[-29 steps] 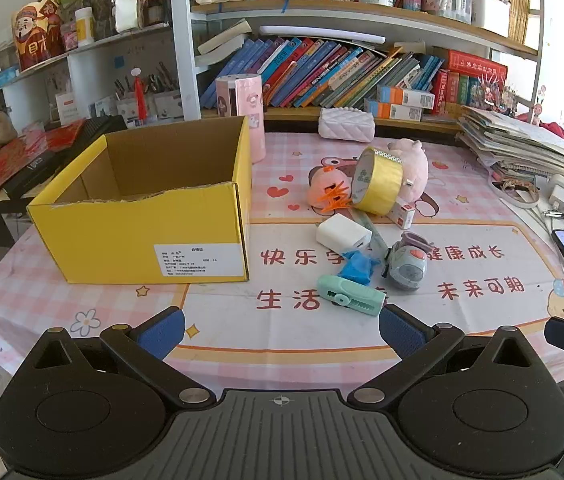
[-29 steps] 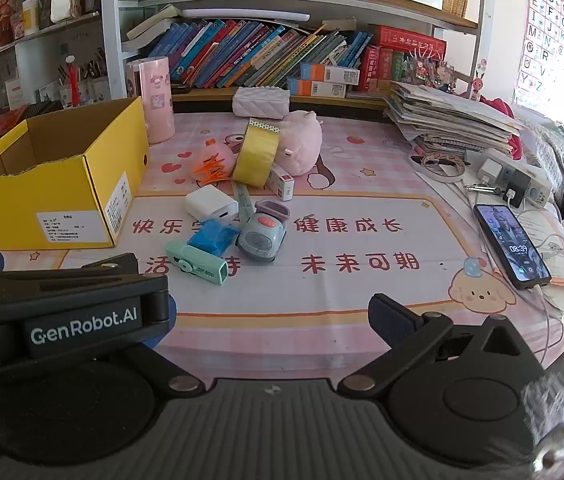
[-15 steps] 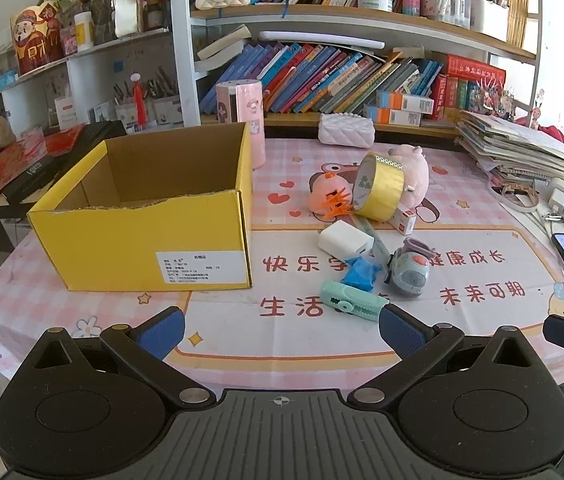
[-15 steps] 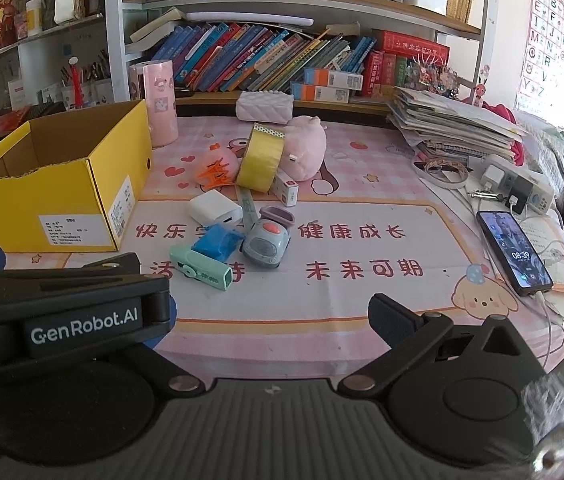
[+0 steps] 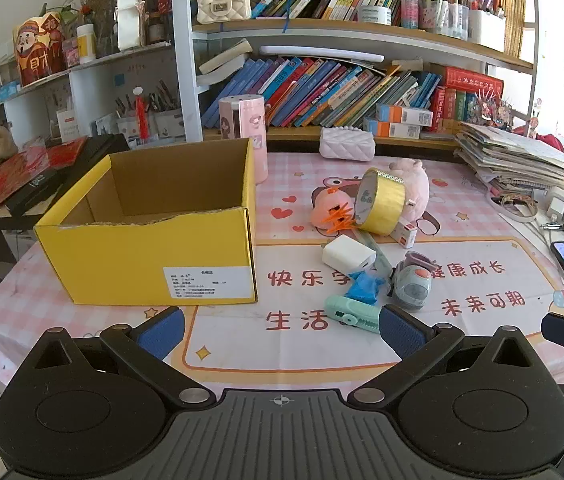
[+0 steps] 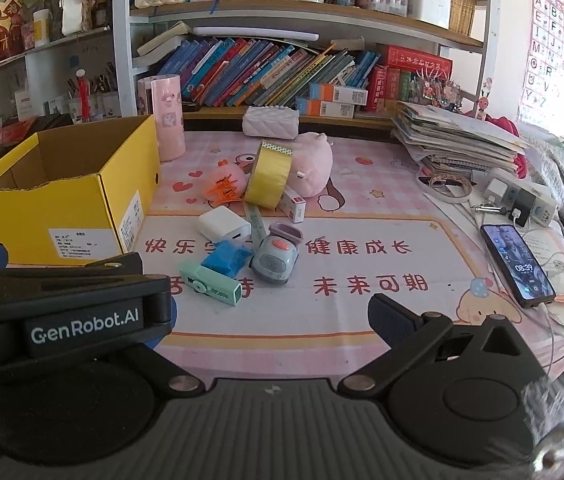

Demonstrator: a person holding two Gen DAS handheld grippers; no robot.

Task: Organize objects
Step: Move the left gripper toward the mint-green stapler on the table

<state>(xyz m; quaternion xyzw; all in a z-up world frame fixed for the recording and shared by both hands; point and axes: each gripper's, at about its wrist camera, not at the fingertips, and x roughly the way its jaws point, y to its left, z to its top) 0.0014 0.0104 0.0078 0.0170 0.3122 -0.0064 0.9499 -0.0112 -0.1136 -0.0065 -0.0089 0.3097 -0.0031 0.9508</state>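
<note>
An open yellow cardboard box (image 5: 142,256) (image 6: 82,216) stands on the left of the pink table. Right of it lies a clutter: a yellow tape roll (image 5: 381,204) (image 6: 270,178), a pink plush pig (image 5: 413,186), an orange clip (image 5: 337,216), a white charger (image 5: 347,254) (image 6: 224,226), a blue wrapper (image 5: 363,286), a mint green tool (image 5: 351,314) (image 6: 212,286) and a grey toy (image 5: 411,286) (image 6: 276,258). My left gripper (image 5: 282,328) is open at the table's near edge. My right gripper (image 6: 274,316) is open too, its left finger hidden behind the left gripper's body.
A phone (image 6: 517,264) on a cable, a power strip (image 6: 521,200) and a paper stack (image 6: 457,140) fill the right side. A pink cylinder (image 5: 242,136) and a white quilted pouch (image 5: 347,148) sit at the back, below the bookshelves.
Both cameras have shifted slightly, so the table objects sit a little lower in each view. Nothing on the table has moved and both grippers stay open.
</note>
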